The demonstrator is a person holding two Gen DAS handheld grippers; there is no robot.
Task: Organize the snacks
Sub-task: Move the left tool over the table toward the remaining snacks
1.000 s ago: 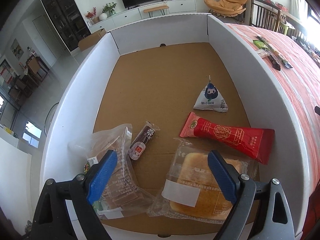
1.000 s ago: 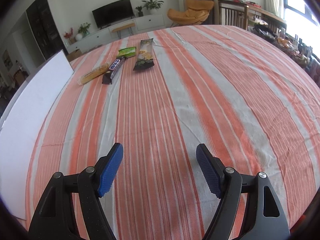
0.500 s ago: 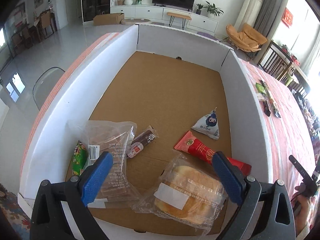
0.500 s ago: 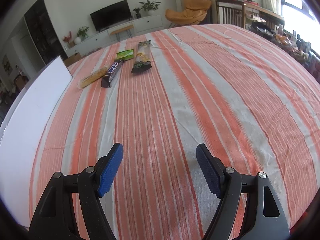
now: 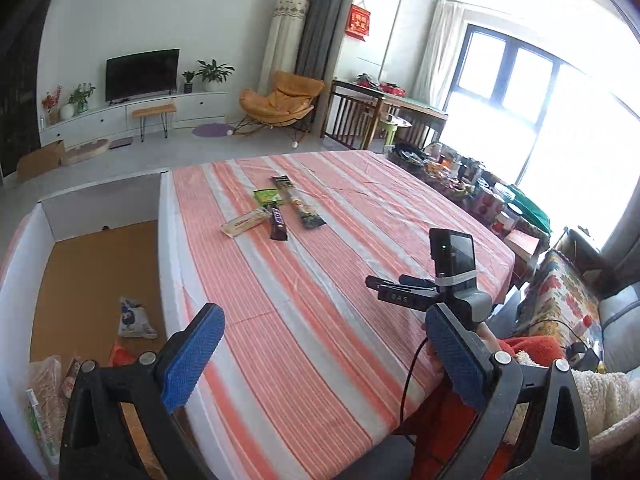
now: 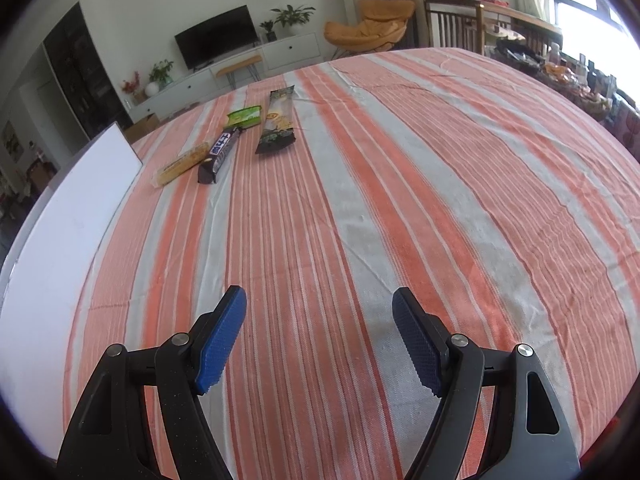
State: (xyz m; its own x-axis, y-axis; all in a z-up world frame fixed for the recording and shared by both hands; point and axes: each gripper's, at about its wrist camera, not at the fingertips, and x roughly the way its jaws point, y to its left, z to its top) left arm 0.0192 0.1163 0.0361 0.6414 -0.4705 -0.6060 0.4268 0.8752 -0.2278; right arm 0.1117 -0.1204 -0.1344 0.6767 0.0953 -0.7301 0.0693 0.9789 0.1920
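Left gripper fingers wide and empty, just opened further; right gripper fingers apart, empty. Four snacks lying far on the worktop, right of the box. Best approached low, straddling one wrapper crosswise.

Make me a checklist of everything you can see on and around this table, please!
Surface: table with orange-and-white striped cloth, a few wrinkles.
Job's things: four snacks lie on the cloth: yellow bar, dark bar, green packet, long noodle packet. White-walled box at the table's edge holds a triangular pouch and other packets.
Clutter: nothing seen near the grippers.
Grippers: left gripper open and empty, jaws just widened; right gripper open, empty.
Cables: black cable beside the right handset.
Surroundings: TV, orange chair, window.
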